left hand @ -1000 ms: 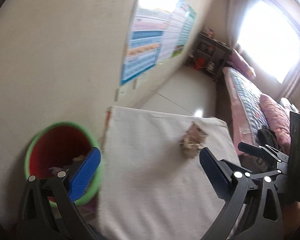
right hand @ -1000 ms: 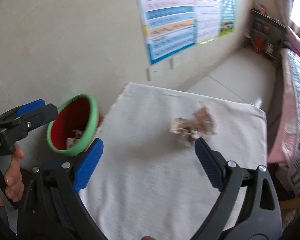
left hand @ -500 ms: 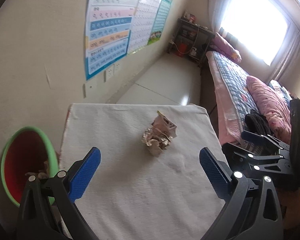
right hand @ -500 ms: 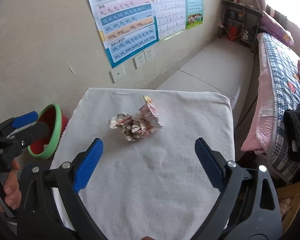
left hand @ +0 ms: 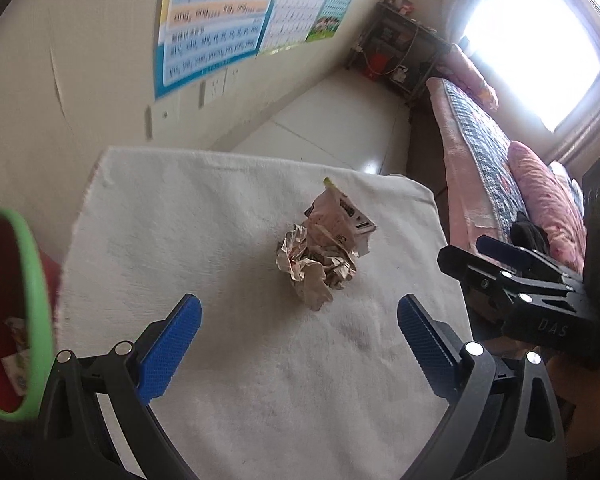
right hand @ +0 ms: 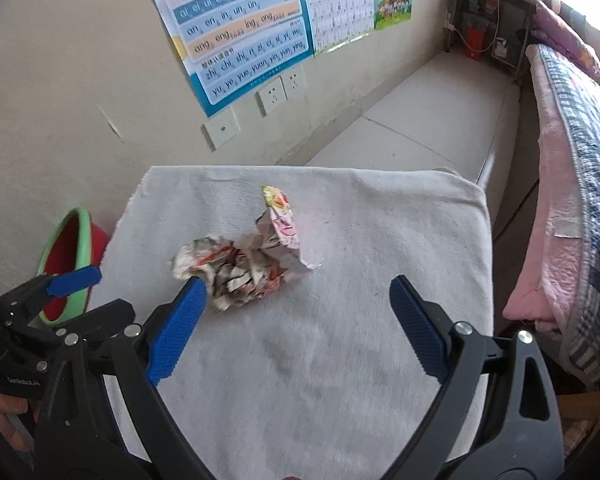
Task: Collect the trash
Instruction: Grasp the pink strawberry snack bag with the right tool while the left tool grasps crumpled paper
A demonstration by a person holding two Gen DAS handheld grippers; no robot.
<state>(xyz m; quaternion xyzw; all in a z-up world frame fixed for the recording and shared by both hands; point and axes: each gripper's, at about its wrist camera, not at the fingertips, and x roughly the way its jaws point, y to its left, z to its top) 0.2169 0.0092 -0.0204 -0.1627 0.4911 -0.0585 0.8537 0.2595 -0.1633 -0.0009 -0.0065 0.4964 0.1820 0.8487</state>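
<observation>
Here the left gripper (left hand: 298, 314) and the right gripper (right hand: 298, 296) both hang spread wide, holding nothing. Just ahead of their blue fingertips lies the crumpled printed paper wad (left hand: 320, 256) on a white towel-covered table (right hand: 340, 360). Leftward stands a red, green-rimmed bin (left hand: 28, 304); beyond, a beige postered wall (right hand: 80, 80); rightward, a pink bed (right hand: 572, 168).

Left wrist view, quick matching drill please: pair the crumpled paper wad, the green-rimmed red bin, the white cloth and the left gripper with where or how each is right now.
Things:
1. crumpled paper wad
2. green-rimmed red bin
3. white cloth
4. left gripper

States:
A. covers the tabletop
B. open, holding nothing
C. lies on the cloth, ahead of the fingers
D. off the table's left edge, scraps inside

Pairs: 1-C, 2-D, 3-A, 4-B
</observation>
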